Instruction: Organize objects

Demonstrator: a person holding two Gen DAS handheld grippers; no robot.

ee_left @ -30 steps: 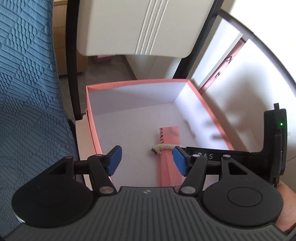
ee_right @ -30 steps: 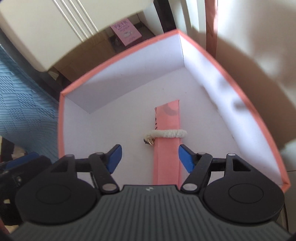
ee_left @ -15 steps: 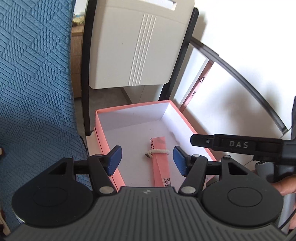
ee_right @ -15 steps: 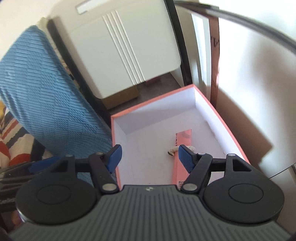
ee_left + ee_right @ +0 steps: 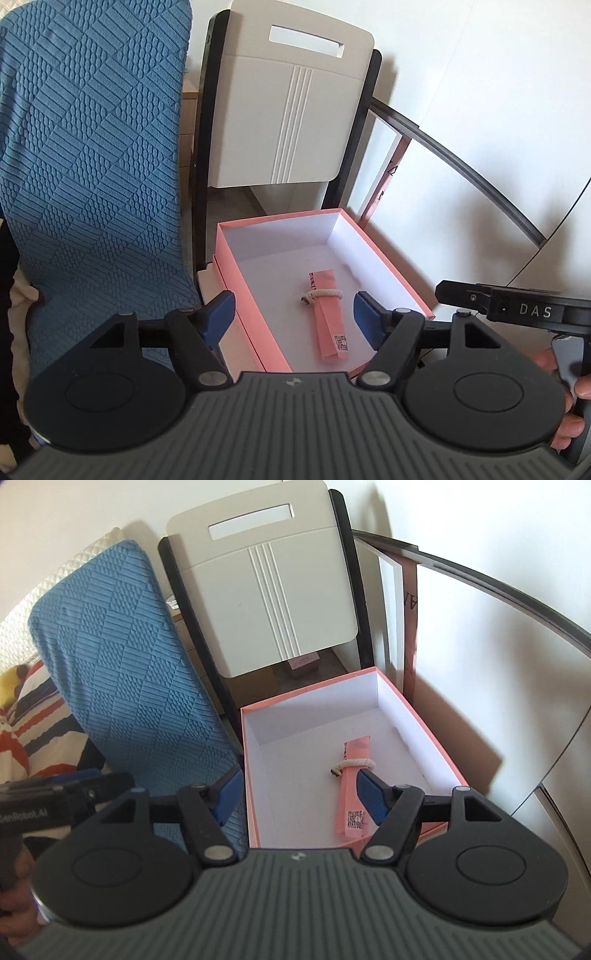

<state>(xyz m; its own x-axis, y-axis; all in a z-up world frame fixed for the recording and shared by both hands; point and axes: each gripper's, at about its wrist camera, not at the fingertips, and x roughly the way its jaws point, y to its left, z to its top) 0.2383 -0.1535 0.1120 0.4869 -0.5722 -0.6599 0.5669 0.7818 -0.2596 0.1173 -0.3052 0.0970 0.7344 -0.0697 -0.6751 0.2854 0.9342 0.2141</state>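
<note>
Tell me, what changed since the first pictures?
Both grippers backed up and away from the pink box, so it looks smaller and the whole chair shows. The left gripper has just been opening wider, with nothing between its fingers. The right gripper stayed open and empty. The pink roll with its string stayed put in the box.

tongs body hides the pink box's (image 5: 236,277) near wall.
</note>
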